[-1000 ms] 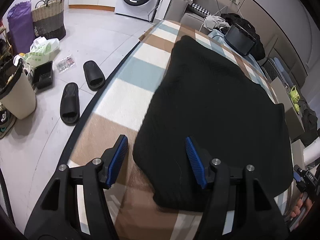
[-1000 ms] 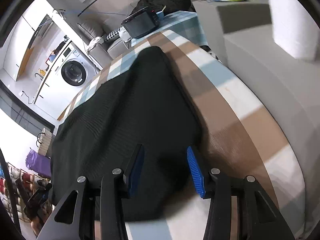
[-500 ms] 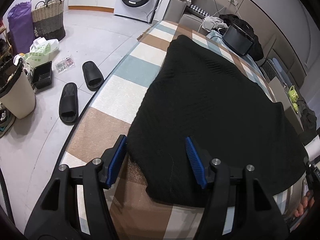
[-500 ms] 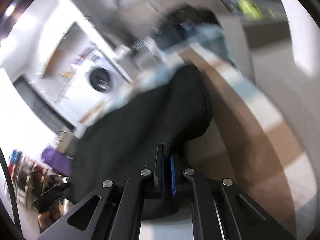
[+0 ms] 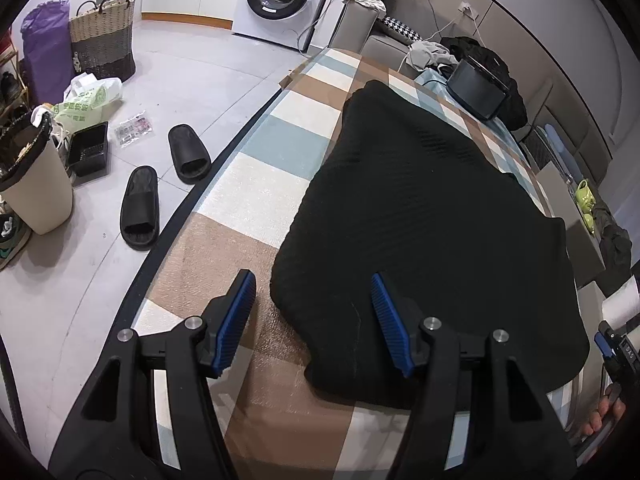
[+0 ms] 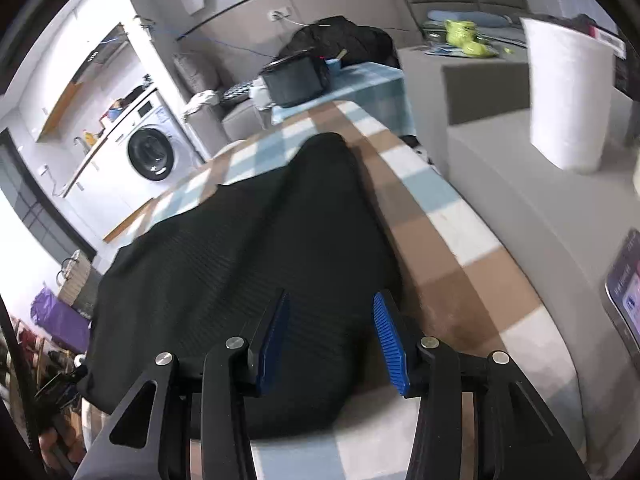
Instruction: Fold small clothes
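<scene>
Jaws spread and empty on both the left gripper (image 5: 312, 322) and right gripper (image 6: 330, 338), poised over the near hem of a black knit garment (image 5: 432, 216) lying flat on the checked counter (image 5: 256, 184); pinching both 6 o'clock corners likely comes next.

Black ribbed knit garment (image 5: 432, 216) spread flat on the checked tabletop (image 5: 248, 184)

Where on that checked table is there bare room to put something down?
Bare checked cloth runs between the black garment and the table's floor-side edge, and as a strip past the garment's other side. The far end is crowded by a black box and heaped clothes.
</scene>
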`<state>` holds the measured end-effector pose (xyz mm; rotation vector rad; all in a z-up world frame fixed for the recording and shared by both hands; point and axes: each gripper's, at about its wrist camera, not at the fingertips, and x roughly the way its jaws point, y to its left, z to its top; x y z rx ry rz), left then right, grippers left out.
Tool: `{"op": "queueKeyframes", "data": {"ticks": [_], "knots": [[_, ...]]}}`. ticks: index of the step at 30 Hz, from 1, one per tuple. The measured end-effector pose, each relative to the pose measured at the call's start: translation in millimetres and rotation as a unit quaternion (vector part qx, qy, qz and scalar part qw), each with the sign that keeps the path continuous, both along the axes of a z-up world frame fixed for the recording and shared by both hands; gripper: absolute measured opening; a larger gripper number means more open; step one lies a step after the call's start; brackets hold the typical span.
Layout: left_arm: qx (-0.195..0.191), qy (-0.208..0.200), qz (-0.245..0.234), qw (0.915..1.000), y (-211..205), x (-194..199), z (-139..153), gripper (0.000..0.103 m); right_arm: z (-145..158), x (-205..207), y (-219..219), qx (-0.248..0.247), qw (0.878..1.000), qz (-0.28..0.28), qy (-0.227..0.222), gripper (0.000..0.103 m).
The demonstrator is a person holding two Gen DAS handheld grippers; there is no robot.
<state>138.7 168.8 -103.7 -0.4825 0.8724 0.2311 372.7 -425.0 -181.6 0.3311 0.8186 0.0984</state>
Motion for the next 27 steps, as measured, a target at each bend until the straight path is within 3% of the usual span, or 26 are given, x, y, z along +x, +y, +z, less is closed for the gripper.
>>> {"op": "queueKeyframes", "data": {"ticks": [5, 7, 13, 15, 18, 21, 23, 25, 27], "knots": [[0.021, -0.015, 0.001, 0.9997, -4, 3, -2, 0.007, -14, 12, 12, 0.01, 0.999, 0.023, 0.02, 0.045], [0.016, -0.032, 0.002, 0.9994, -4, 0, 2, 0.006, -17, 14, 15, 0.009, 0.999, 0.024, 0.022, 0.045], [0.047, -0.081, -0.009, 0.9955, -17, -24, 36, 0.005, -19, 17, 22, -0.003, 0.999, 0.029, 0.027, 0.045], [0.043, -0.07, -0.006, 0.9966, -14, -26, 32, 0.005, -22, 19, 25, -0.011, 0.999, 0.032, 0.033, 0.045], [0.022, -0.049, 0.002, 0.9986, -6, -27, 18, 0.005, -36, 28, 31, -0.042, 0.995, 0.04, 0.078, 0.046], [0.018, -0.039, 0.008, 0.999, -6, -32, 16, 0.007, -36, 28, 30, -0.043, 0.995, 0.041, 0.08, 0.046], [0.001, -0.033, 0.012, 0.9994, -3, -35, 14, 0.022, -31, 26, 28, -0.035, 0.996, 0.04, 0.07, 0.046], [-0.044, -0.037, 0.014, 0.9982, 3, -42, 12, 0.037, -29, 25, 26, -0.026, 0.997, 0.04, 0.065, 0.048], [-0.068, -0.043, 0.023, 0.9965, 7, -52, 11, 0.04, -27, 25, 28, -0.019, 0.997, 0.044, 0.064, 0.049]]}}
